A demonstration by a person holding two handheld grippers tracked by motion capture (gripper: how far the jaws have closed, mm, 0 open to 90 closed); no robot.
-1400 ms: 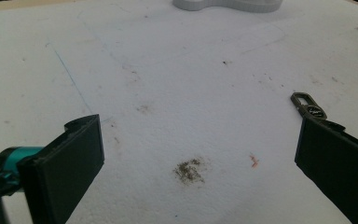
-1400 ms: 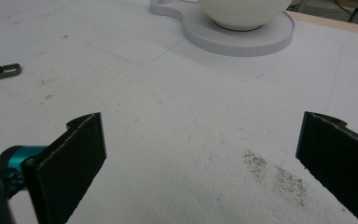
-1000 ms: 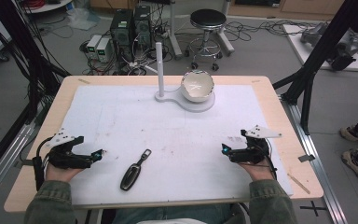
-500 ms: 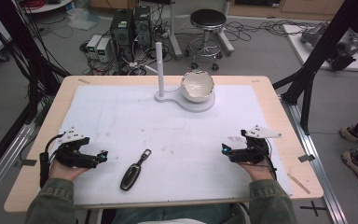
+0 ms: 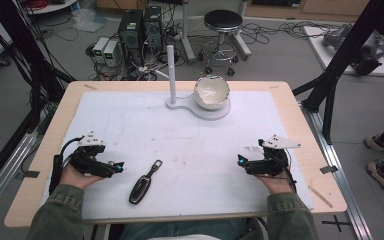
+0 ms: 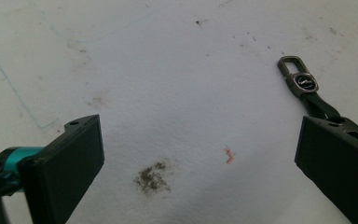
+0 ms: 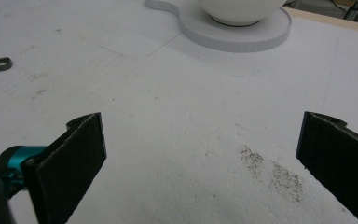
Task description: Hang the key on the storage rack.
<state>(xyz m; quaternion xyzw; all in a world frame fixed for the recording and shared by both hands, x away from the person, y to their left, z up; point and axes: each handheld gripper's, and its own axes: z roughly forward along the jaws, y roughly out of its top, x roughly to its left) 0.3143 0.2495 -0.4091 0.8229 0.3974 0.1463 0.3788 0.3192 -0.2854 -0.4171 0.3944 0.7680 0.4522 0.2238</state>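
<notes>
Left gripper, jaws apart, holds nothing; it sits just left of the one key fob, the nearer tool. The fob lies flat on the white mat, long axis running from near-left to far-right, clip end farthest. Right gripper, also spread and unloaded, is well apart. One bowl on its stand at the far side.

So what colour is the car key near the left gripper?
Black car key, with a dark metal clasp; clearest in the high view.

My high view looks forward and down over the whole counter. My left gripper view sits close above the white mat, sharing the key fob with it; my right gripper view faces the bowl.
</notes>
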